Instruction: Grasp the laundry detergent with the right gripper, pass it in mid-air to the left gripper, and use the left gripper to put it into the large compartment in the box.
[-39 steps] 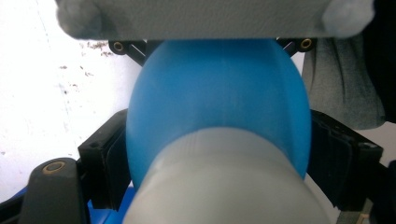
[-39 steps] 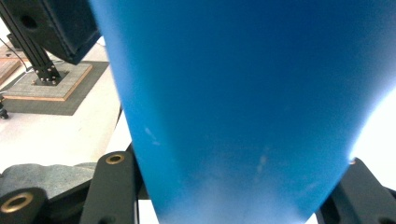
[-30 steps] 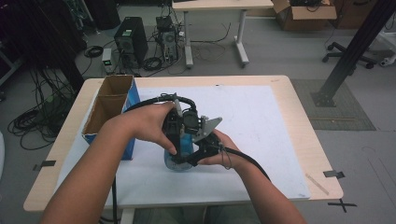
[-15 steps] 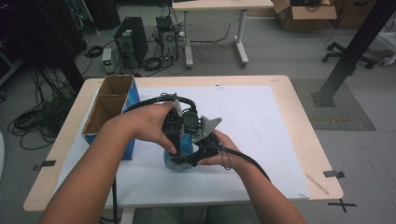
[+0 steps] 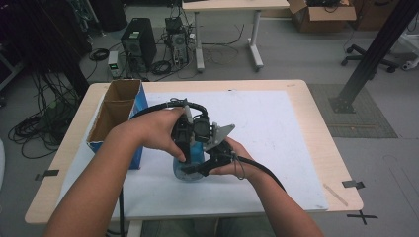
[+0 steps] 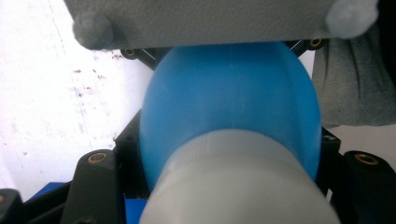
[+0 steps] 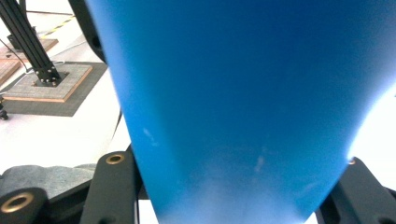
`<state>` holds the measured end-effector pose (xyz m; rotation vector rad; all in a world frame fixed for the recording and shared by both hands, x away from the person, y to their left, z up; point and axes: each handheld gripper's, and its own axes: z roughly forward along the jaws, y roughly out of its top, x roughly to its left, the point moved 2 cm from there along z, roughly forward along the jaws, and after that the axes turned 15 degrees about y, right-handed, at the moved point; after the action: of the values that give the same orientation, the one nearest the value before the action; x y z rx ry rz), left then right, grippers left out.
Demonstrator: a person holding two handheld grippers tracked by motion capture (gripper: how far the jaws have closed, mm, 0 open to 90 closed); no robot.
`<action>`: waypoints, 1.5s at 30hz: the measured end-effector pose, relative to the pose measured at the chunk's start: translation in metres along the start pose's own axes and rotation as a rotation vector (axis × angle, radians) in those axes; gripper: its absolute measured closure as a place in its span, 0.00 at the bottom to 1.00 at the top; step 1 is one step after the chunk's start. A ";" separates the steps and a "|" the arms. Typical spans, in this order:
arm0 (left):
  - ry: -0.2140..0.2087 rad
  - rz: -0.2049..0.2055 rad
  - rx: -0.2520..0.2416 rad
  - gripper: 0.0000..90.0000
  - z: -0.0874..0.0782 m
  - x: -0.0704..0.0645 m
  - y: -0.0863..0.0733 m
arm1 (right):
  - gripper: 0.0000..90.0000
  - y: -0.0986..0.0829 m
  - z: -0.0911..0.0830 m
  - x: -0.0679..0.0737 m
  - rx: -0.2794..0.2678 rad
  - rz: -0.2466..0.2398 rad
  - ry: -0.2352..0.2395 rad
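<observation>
White paper covers the table (image 5: 316, 98); both the left gripper (image 5: 184, 157) and the right gripper (image 5: 193, 170) pinch a blue bottle (image 6: 231, 116).

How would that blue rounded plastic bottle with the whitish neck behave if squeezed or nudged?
The blue rounded plastic bottle looks smooth and glossy, so probably slippery. Its curved sides suggest it could roll if laid down. It keeps its shape between the black jaws, so it seems fairly stiff, likely light.

left hand (image 5: 165, 132) reached in from the left, palm down | right hand (image 5: 232, 159) came from below | left gripper (image 5: 187, 159) and right gripper (image 5: 195, 170) sat close together
</observation>
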<state>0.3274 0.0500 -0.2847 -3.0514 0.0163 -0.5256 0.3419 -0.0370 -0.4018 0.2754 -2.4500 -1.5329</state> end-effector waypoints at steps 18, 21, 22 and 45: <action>-0.001 -0.005 0.059 0.43 -0.002 0.000 0.004 | 0.49 0.002 -0.001 0.001 0.008 -0.020 -0.018; -0.003 -0.001 0.063 0.43 -0.002 0.000 0.005 | 0.49 0.001 0.000 0.002 0.000 -0.014 -0.016; -0.006 -0.001 0.065 0.43 -0.002 0.000 0.006 | 0.49 0.001 0.000 0.003 -0.002 -0.012 -0.012; -0.014 0.009 0.060 0.43 -0.004 0.002 0.015 | 0.27 -0.005 -0.009 0.004 -0.054 0.043 -0.039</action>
<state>0.3282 0.0351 -0.2806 -2.9947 0.0134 -0.4944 0.3414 -0.0484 -0.4021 0.1826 -2.4228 -1.5986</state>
